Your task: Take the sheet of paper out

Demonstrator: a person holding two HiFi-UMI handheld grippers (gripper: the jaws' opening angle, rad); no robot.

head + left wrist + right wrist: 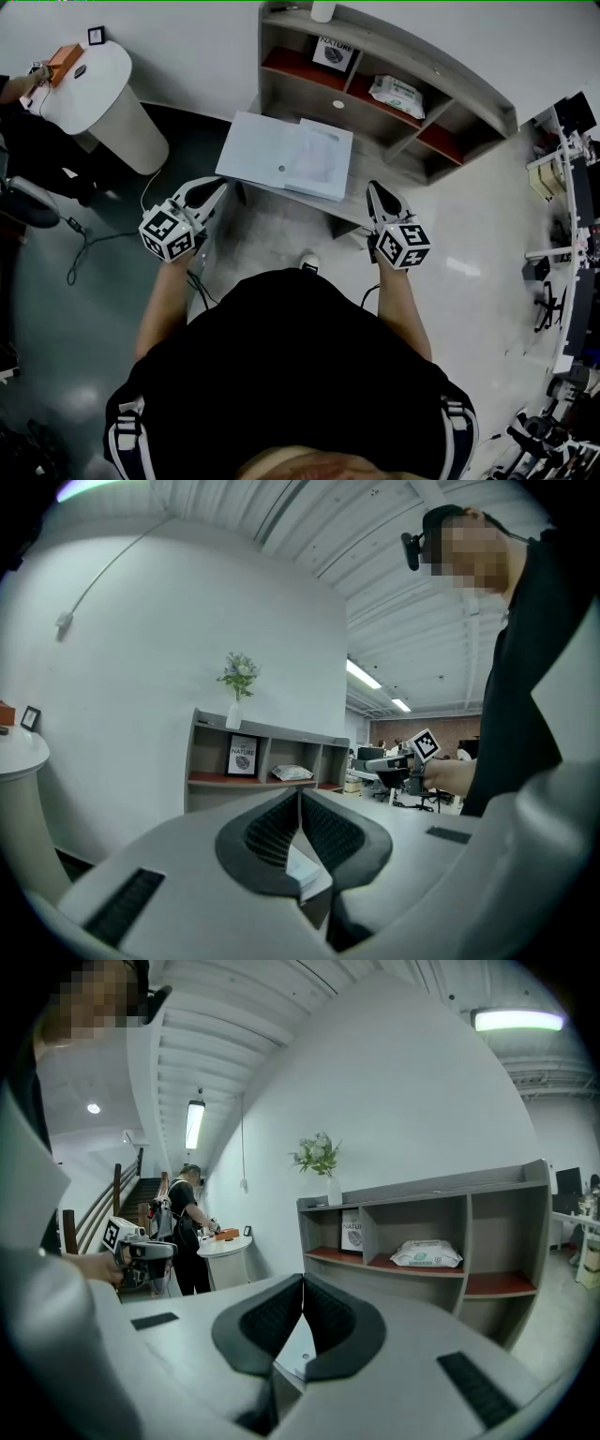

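Translucent plastic folder (pixel 262 145) lies flat on the small table (pixel 361 183), sheet of paper (pixel 321 157) showing through its right half. Paper is light, floppy and creases easily — folder is likely slick. Pin the folder, pinch the sheet at the open edge. Left gripper (pixel 214 190) and right gripper (pixel 379 197) are both closed and empty, at the table's near side.

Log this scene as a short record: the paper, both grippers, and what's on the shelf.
paper: sheet of paper with the folder, flat on the desk; untouched
left gripper: shut, empty, near the desk's front edge
right gripper: shut, empty, near the desk's front edge
shelf: framed picture, wipes pack
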